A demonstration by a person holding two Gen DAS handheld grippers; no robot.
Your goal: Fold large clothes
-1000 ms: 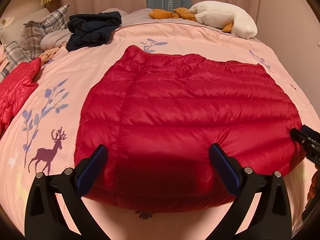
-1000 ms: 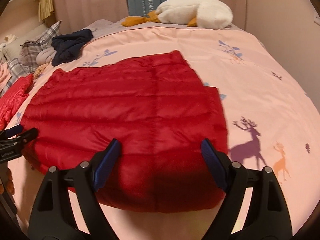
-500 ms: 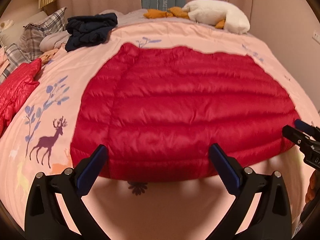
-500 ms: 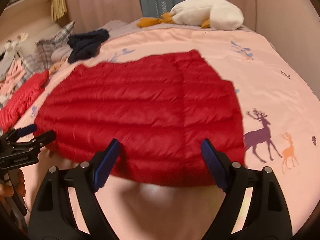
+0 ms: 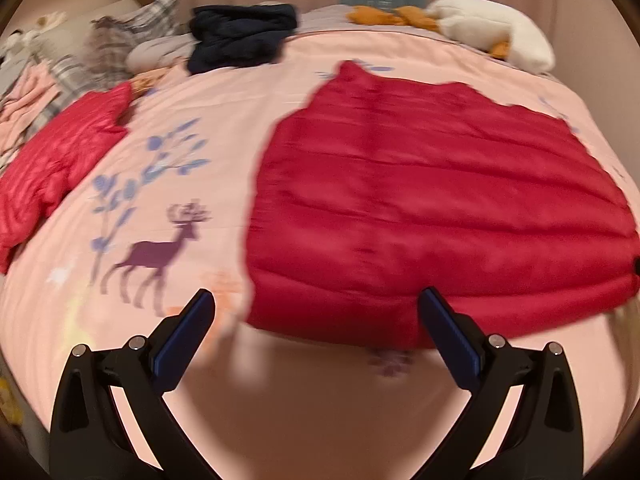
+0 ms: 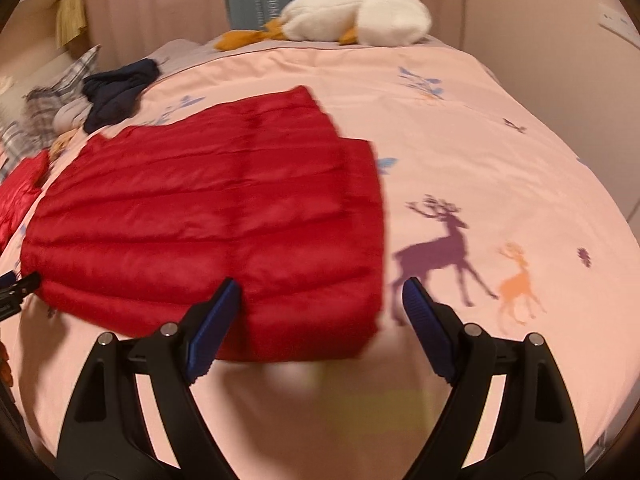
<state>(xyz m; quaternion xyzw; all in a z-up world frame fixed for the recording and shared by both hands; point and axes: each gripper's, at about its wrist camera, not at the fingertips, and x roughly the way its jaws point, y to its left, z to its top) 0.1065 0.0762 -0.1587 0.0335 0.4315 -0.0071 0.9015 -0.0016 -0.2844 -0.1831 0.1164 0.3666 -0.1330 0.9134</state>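
A dark red quilted down garment (image 5: 432, 208) lies spread flat on the pink bedspread (image 5: 224, 112). My left gripper (image 5: 316, 312) is open and empty, straddling the garment's near left corner from above. In the right wrist view the same garment (image 6: 208, 220) fills the left half. My right gripper (image 6: 320, 300) stands open over its near right corner, nothing between the blue pads. The left gripper's tip (image 6: 18, 286) shows at the left edge of that view.
A second, brighter red jacket (image 5: 56, 160) lies at the left. A dark navy garment (image 5: 240, 36), plaid pillows (image 5: 120, 40) and a white plush goose (image 6: 356, 16) sit at the back. Pink bedspread (image 6: 500, 152) with deer prints stretches to the right.
Both grippers drew back off the garment's near edge, then moved apart: the left toward its left corner, the right toward its right corner. The garment has stayed flat.
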